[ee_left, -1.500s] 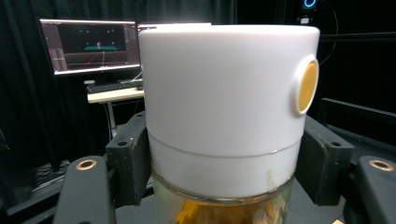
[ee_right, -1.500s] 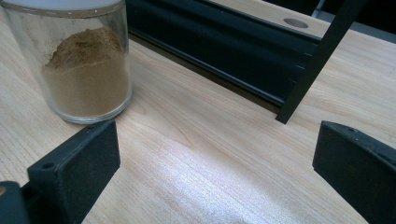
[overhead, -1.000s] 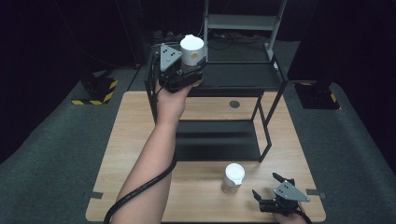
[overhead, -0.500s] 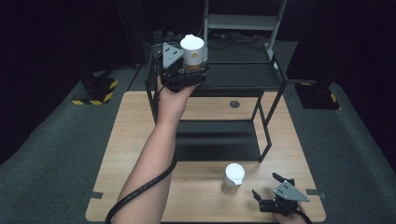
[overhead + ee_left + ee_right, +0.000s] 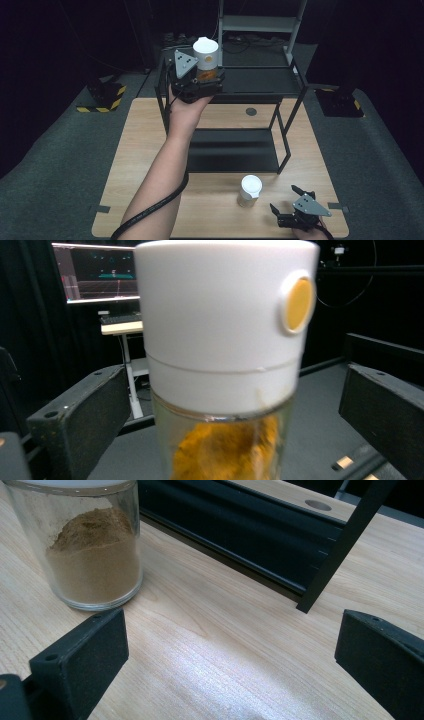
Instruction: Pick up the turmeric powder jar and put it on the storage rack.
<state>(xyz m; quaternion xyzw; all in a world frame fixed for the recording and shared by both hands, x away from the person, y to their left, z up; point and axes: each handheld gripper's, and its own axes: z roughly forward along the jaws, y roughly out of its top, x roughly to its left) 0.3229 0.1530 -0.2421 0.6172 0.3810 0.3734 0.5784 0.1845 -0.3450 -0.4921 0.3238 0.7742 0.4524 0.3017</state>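
Note:
A glass jar (image 5: 206,59) with a white cap and orange powder stands at the left end of the black rack's top shelf (image 5: 260,80). My left gripper (image 5: 204,79) reaches around it from the near side. Its jaws have just been opening. In the left gripper view the jar (image 5: 220,325) stands between the two pads (image 5: 80,415) with a gap on each side, so the left gripper (image 5: 225,412) is open. My right gripper (image 5: 285,198) rests open at the table's front right, with nothing between its jaws in the right gripper view (image 5: 230,650).
A second jar (image 5: 250,190) of brown powder (image 5: 92,545) stands on the wooden table (image 5: 145,150), just left of my right gripper. The rack's lower shelf (image 5: 232,150) is bare. A rack leg (image 5: 345,545) stands ahead of the right gripper. A white shelf unit (image 5: 260,22) stands behind.
The left jaws have let go of the orange-powder jar, which stays on the top shelf. The left hand has barely shifted. The right gripper and the brown jar have not moved.

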